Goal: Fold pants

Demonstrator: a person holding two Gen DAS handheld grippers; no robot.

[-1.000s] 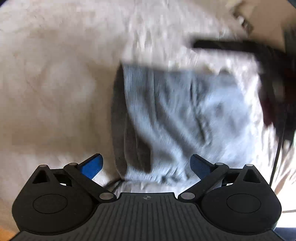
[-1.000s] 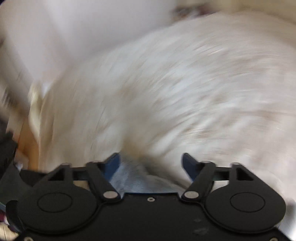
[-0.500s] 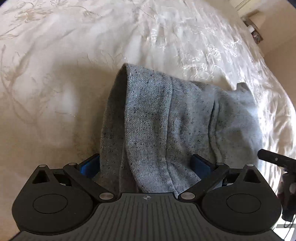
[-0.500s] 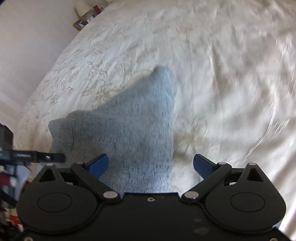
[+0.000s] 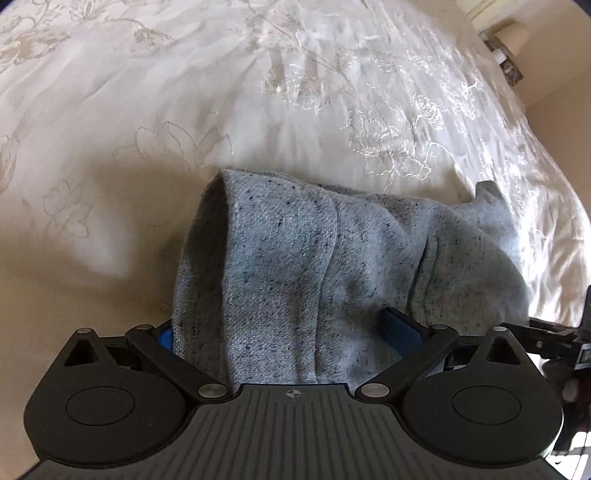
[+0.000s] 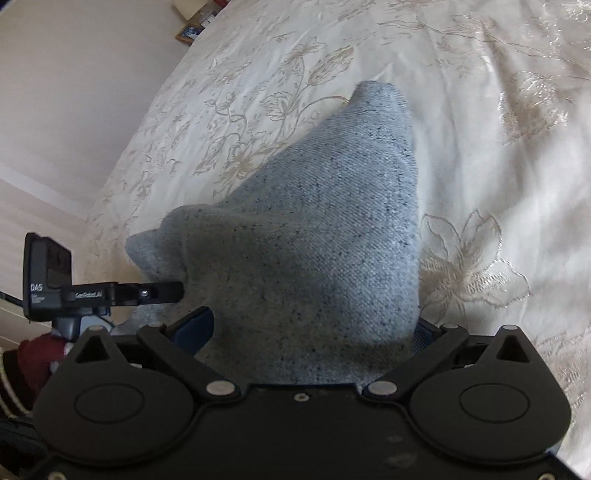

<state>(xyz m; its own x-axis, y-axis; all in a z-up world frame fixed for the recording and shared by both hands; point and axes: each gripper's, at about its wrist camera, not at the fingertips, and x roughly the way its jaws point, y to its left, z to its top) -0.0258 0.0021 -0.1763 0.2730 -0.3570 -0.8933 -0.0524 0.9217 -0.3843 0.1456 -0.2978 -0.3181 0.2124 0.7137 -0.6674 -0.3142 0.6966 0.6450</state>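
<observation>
Both grippers are down at the near end of the grey pants [image 5: 325,266], each with cloth lying across the gap between its blue pads. On the left gripper [image 5: 284,332] the pads stand far apart with a thick bundle of fabric spread between them, and nothing shows them pressing on it. The right gripper [image 6: 314,328] has just finished opening to its widest, the knit heaped between its jaws and loose. The pants look bunched and partly doubled over, so I judge the fold is only begun, or a layer has just been laid down. To do this step well, each gripper should close on one clean edge or corner, not on a fistful of layers; then lift both ends level, keep the cloth taut between them, and lay it flat before letting go, or the ridges running along the fabric will be folded in. Beyond the pants lies the bed [image 5: 258,92], covered in a cream spread with shiny embroidered flowers; it is soft and will give under pressure. Farther off stand a pale wall [image 6: 74,74] and a small framed picture [image 6: 188,32].
</observation>
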